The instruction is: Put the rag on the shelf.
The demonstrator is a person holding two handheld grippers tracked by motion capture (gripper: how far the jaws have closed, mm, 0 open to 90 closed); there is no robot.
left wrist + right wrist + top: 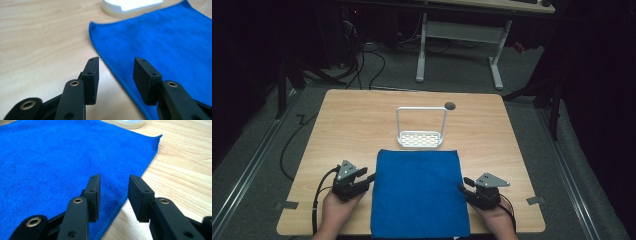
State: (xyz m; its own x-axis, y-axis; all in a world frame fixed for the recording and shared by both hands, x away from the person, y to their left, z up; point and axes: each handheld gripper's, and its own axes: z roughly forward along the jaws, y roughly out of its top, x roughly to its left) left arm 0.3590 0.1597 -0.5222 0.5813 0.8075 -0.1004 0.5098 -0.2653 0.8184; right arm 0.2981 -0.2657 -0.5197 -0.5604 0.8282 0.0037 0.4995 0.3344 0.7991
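A blue cloth (418,192) lies flat on the near half of the wooden table (352,120). My left gripper (371,177) stands open at the cloth's left edge, low over the table. In the left gripper view the cloth's edge (117,77) runs between the two jaws of that gripper (115,75). My right gripper (463,184) stands open at the cloth's right edge. In the right gripper view the cloth's hem (125,203) passes between the jaws of the right gripper (113,195). Neither gripper holds anything.
A white rack (420,139) with a tall wire handle and a perforated base stands just beyond the cloth's far edge. A round hole (450,106) sits near the table's far edge. Bare wood lies on both sides of the cloth. Desk legs and cables lie on the floor beyond.
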